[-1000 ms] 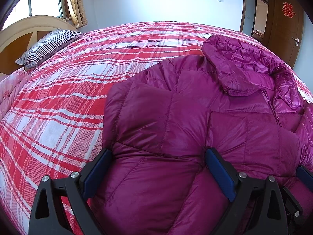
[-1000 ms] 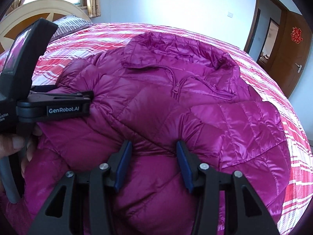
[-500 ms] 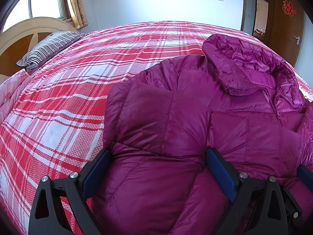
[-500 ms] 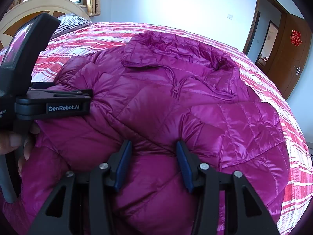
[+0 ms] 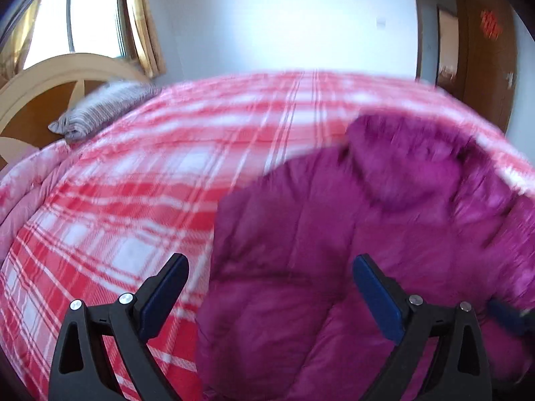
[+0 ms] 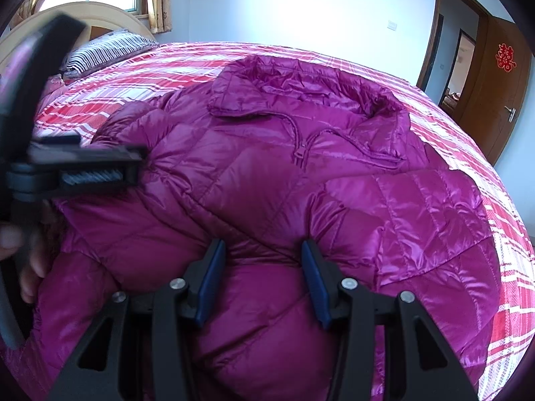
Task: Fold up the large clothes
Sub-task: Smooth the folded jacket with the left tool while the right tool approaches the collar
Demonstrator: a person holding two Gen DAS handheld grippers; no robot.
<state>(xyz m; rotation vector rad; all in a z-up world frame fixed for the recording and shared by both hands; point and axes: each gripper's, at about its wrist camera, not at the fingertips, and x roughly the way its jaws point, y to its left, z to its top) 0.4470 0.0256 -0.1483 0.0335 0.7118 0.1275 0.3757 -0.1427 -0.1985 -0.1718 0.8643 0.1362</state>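
Observation:
A magenta puffer jacket (image 6: 267,167) lies front up on the bed, collar at the far side, both sleeves folded across its chest. My right gripper (image 6: 263,245) is shut on a puffy fold of the jacket near its lower middle, with creases running out from the pads. My left gripper (image 5: 271,264) is open and hovers over the jacket's (image 5: 334,234) left edge, nothing pressed between its pads. In the right wrist view the left gripper (image 6: 83,173) shows at the left, held by a hand (image 6: 30,267). The left wrist view is blurred.
The bed (image 5: 133,200) has a red and white plaid cover, with a broad bare stretch left of the jacket. A striped pillow (image 5: 107,107) and a wooden headboard (image 5: 33,93) are at the far left. A brown door (image 6: 495,83) stands at the right.
My left gripper has risen and tilted up off the jacket, so more wall and window show. The right gripper and its hold on the jacket are unchanged.

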